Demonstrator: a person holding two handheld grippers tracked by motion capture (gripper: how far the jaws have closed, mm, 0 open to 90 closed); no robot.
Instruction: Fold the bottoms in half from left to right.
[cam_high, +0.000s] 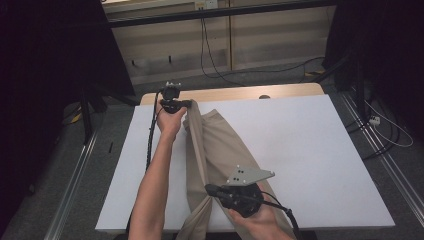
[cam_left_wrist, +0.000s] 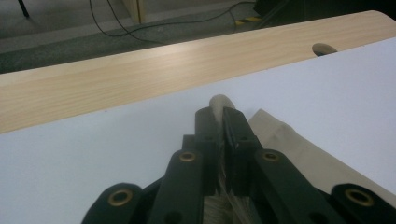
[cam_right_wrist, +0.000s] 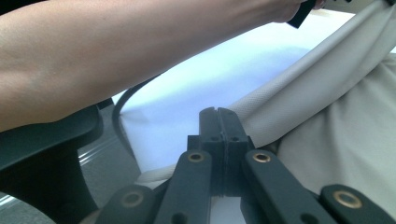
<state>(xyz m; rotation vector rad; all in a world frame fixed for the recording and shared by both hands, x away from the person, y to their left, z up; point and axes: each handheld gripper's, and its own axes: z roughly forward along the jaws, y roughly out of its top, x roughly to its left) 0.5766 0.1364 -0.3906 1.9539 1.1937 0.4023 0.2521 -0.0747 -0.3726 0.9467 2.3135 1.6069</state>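
— While both grippers are clamping the beige trousers (cam_high: 215, 150), how should the fold edge be kept clean?

— I'd judge by keeping that raised edge taut between them and lowering both ends together. The left gripper (cam_high: 186, 104) is pinching cloth near the white table's (cam_high: 310, 150) far edge; the right gripper (cam_high: 211, 189) is pinching it near the near edge.

— Which way are the trousers running?

— Lengthwise from far to near, left of the table's middle, one end hanging over the near edge.

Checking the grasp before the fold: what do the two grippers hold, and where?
Both pinch one edge fold of the beige cloth: left gripper at its far end, right gripper near the table's front edge.
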